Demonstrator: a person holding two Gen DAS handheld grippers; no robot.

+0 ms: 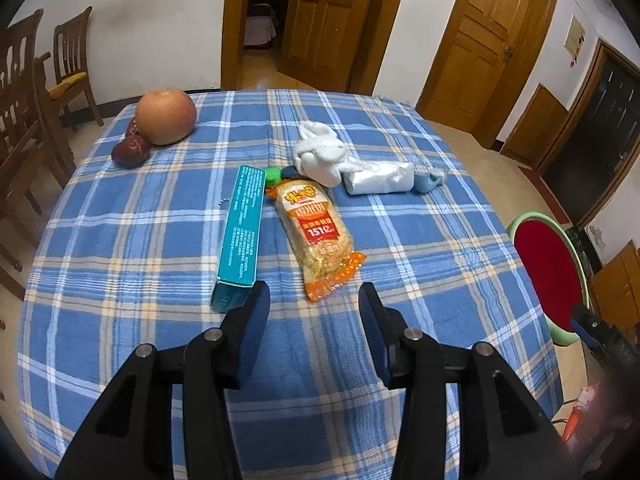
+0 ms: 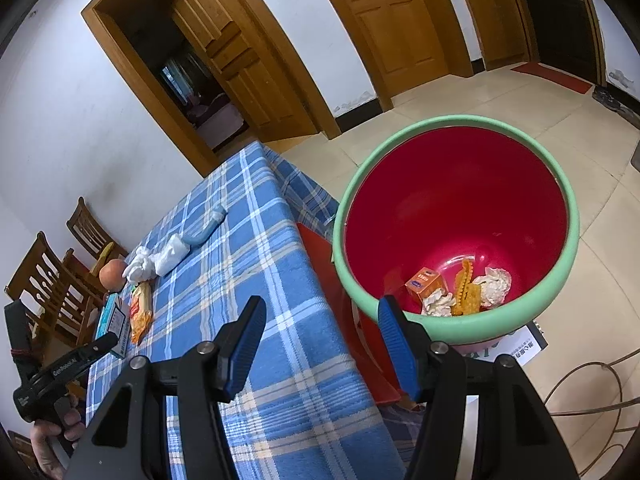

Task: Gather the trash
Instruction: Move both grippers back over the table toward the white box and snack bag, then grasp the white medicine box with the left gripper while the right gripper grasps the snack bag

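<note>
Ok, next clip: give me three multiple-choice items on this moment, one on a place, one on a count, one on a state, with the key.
1. Where does the teal box lie?
A. In the bin
B. On the tablecloth, left of the cracker packet
C. On a chair

2. How many crumpled white tissues lie in the red bin?
A. None
B. Two
C. Five

3. What does the left gripper hold?
A. Nothing, jaws open
B. The apple
C. The white sock

Key: 1 B, the box lies beside the packet on the plaid cloth; 2 B, one wad sits either side of the orange wrapper; 3 A, only cloth shows between its fingers.
</note>
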